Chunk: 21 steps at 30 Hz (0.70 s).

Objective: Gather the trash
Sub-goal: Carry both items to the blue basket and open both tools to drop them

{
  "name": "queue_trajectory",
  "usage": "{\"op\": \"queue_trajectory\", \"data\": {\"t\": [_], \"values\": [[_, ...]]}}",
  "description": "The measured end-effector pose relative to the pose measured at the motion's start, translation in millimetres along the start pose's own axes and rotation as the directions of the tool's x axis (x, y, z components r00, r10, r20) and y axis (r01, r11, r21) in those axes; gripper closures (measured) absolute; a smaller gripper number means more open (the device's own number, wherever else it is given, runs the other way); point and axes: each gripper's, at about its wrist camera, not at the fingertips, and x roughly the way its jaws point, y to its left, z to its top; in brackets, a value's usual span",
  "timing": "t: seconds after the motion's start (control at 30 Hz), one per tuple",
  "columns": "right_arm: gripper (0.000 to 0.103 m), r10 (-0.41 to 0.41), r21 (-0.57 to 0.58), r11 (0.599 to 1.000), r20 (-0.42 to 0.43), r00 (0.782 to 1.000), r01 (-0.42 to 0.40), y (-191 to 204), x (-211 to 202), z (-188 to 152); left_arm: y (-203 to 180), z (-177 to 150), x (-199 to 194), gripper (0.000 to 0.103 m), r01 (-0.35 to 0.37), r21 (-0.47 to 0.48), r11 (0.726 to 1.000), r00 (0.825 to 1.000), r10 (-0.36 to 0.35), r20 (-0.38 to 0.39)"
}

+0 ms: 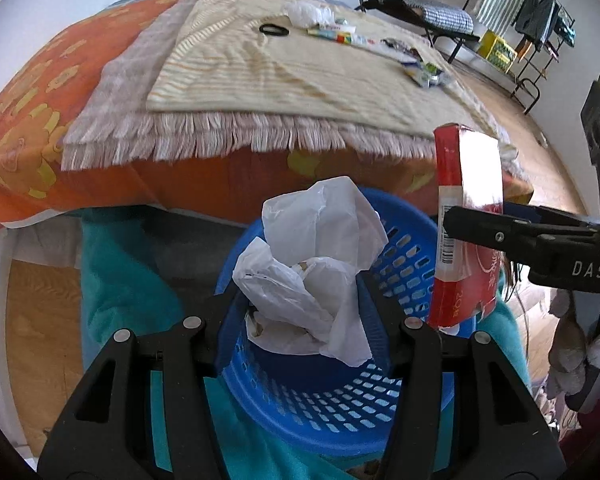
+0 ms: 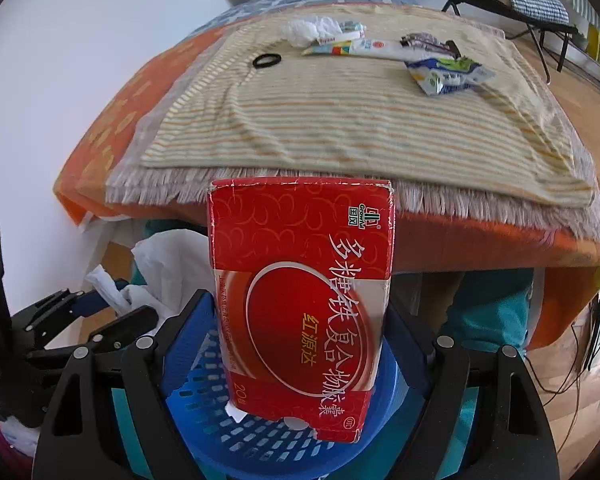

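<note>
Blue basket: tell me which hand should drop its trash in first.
Left, probably. The left tool holds the crumpled white bag right above the blue basket. The right tool holds the red box upright, nearer the rim.

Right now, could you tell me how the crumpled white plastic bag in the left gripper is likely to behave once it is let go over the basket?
The white plastic bag looks thin and crumpled, so it is probably floppy and very light. It may spring open and sit high rather than drop deep into the blue basket. Its glossy film could slip between the left gripper pads.
</note>
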Motion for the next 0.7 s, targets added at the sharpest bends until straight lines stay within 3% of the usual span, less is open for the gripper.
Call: {"op": "queue_trajectory", "data": {"t": [0.5,0.7], "values": [[0.019,-0.004,0.019,1.000,-0.101,0.995,0.005,-4,22,-16,-3,-16,18,0.042,-0.009,0.005,1.000,0.998,0.010,-0.064],[0.019,0.007,0.032,0.999,-0.106,0.994,-0.004,-6,23,-17,-3,-18,19,0.041,-0.013,-0.003,1.000,0.998,0.013,-0.067]]}}
